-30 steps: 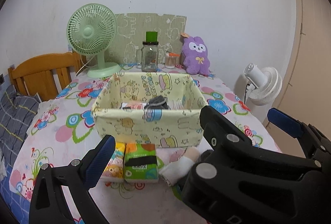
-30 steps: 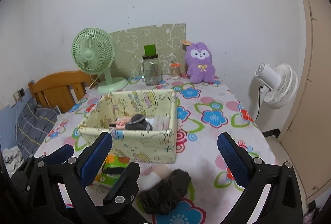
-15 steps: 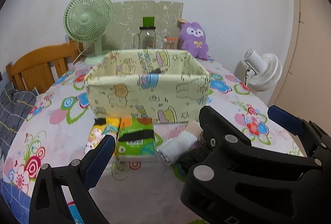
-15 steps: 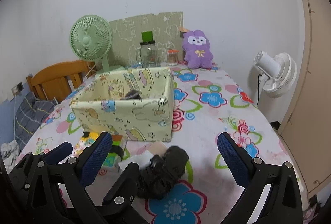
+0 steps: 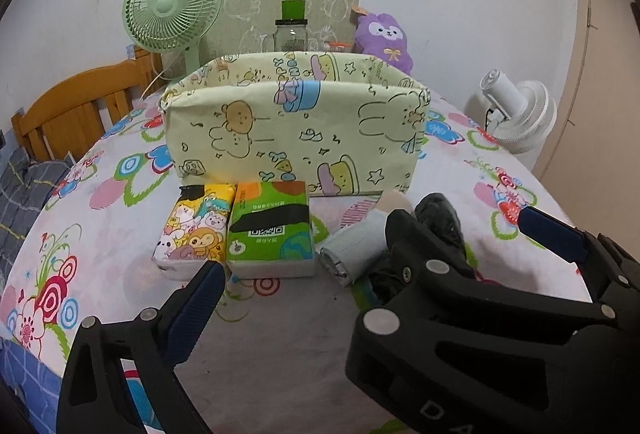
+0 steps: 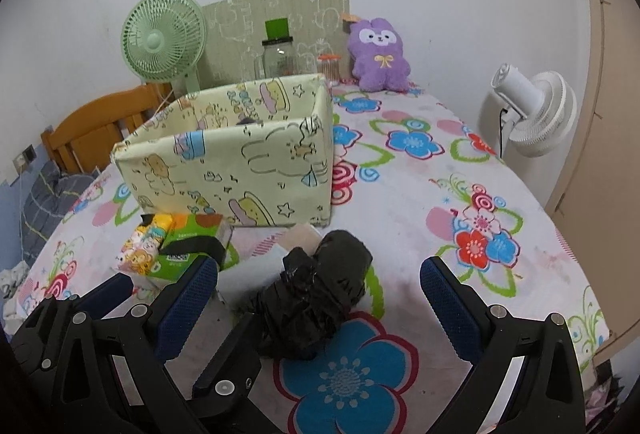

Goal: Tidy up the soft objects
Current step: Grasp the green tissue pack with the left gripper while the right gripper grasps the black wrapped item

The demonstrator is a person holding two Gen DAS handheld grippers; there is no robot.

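At frame centre the fabric bin (image 6: pixel 240 165) holds a dark item (image 6: pixel 245 121); both the left hand-held gripper (image 5: pixel 372 262) and the right hand-held gripper (image 6: pixel 320 286) gape empty.

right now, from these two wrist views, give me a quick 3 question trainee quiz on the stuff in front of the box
1. True or false: the right gripper is shut on the black bundle.
2. Multiple choice: which item lies directly beside the cartoon tissue pack? A) purple plush B) green tissue pack C) glass jar
3. Fill in: the four loose soft items lie on the tablecloth in front of the ____ fabric box.

Key
1. False: its jaws stand open on either side of the bundle.
2. B: the green tissue pack lies against it; the grey roll is further right.
3. Yellow (pale, cartoon print).
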